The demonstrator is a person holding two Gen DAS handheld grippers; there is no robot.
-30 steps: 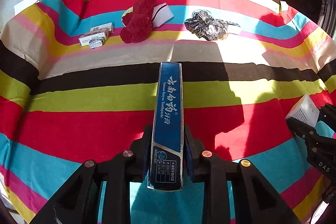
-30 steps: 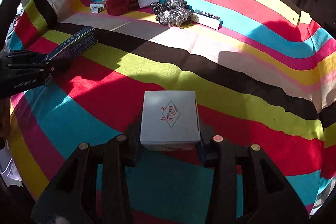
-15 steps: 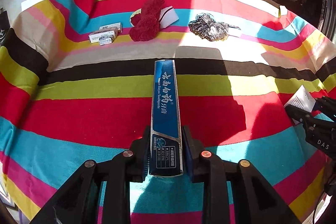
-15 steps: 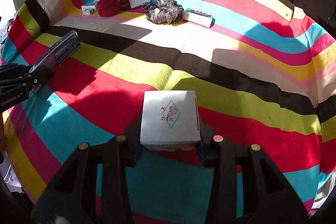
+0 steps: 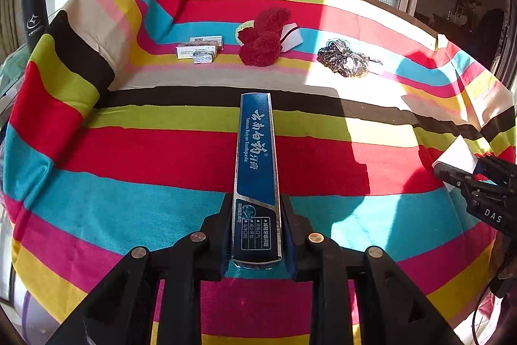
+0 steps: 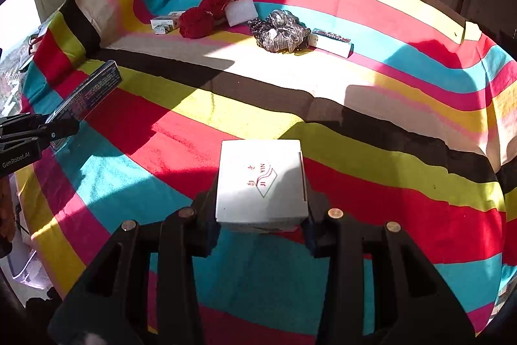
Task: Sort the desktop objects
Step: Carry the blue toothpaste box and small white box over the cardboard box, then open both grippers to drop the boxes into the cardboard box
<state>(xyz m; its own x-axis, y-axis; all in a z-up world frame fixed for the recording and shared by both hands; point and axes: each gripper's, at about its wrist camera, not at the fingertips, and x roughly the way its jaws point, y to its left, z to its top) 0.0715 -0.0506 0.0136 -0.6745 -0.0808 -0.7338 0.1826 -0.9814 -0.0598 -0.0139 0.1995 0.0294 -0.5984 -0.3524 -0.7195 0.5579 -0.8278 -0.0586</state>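
Observation:
My left gripper [image 5: 257, 235] is shut on a long blue toothpaste box [image 5: 257, 164], which sticks out forward above the striped tablecloth [image 5: 129, 151]. In the right wrist view the same toothpaste box [image 6: 87, 89] shows at the far left, held by the left gripper [image 6: 48, 131]. A white square box [image 6: 261, 181] with a red logo sits between the pads of my right gripper [image 6: 261, 215], which is shut on it. The white box [image 5: 457, 156] and right gripper [image 5: 465, 175] appear at the right edge of the left wrist view.
At the back lie small medicine boxes [image 5: 198, 49], a red fluffy cloth [image 5: 263, 42] over a white pack [image 5: 292, 36], a silver crumpled bundle [image 5: 344, 62] and a white and red box [image 6: 331, 42]. A black flask [image 5: 34, 16] stands beyond the table's left edge.
Both grippers have drawn back from the far objects with their boxes still held; the items at the back look smaller and more of the near tablecloth shows.

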